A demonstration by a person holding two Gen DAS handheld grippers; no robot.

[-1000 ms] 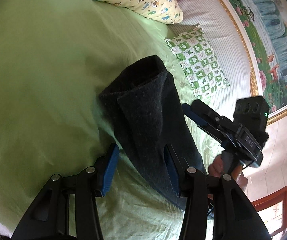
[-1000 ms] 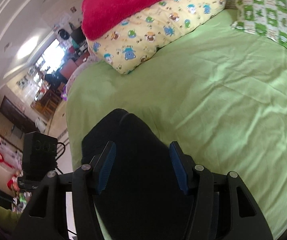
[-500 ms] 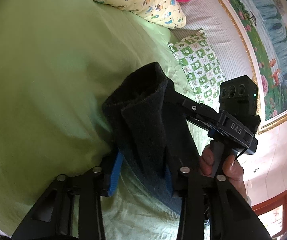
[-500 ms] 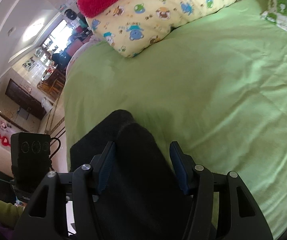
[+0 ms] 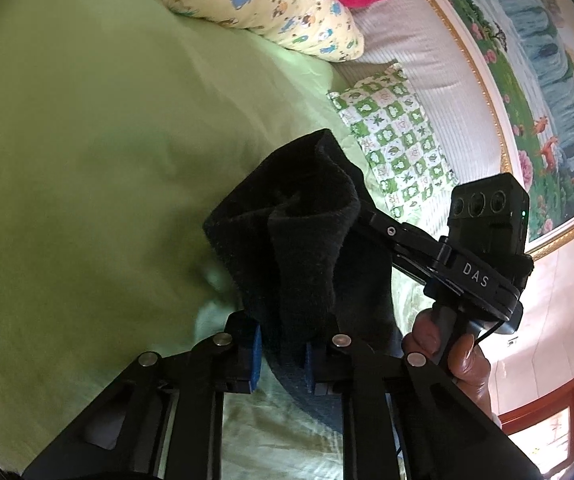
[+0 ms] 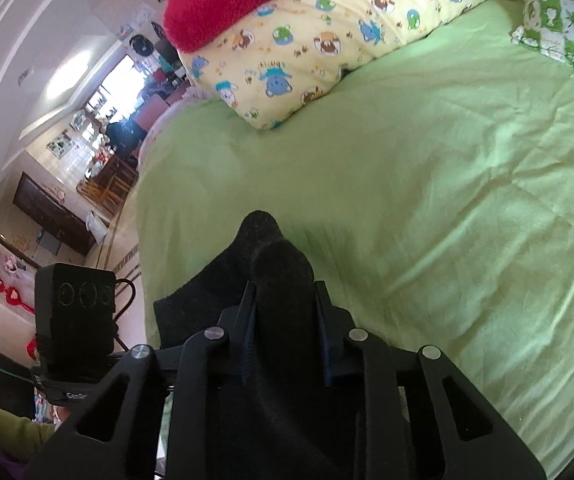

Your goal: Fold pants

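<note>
Between the blue pads of the left hand-held gripper a bunched edge of the dark charcoal, fuzzy knit pants was clamped, the jaws having just been closing onto the cloth. From that grip the garment was seen to run forward and upward, away from the camera, its rolled end standing clear of the wrinkled light-green bed sheet. Across the same fabric, from the right side of the left wrist view, the right hand-held gripper was pointed, and its jaws too had just been closing, with a thick fold of the pants pinched between them. Both grips were thus set close together on one end of the garment, so neither hand could be judged nearer. Beyond the cloth, a yellow cartoon-print pillow was seen at the head of the bed.
</note>
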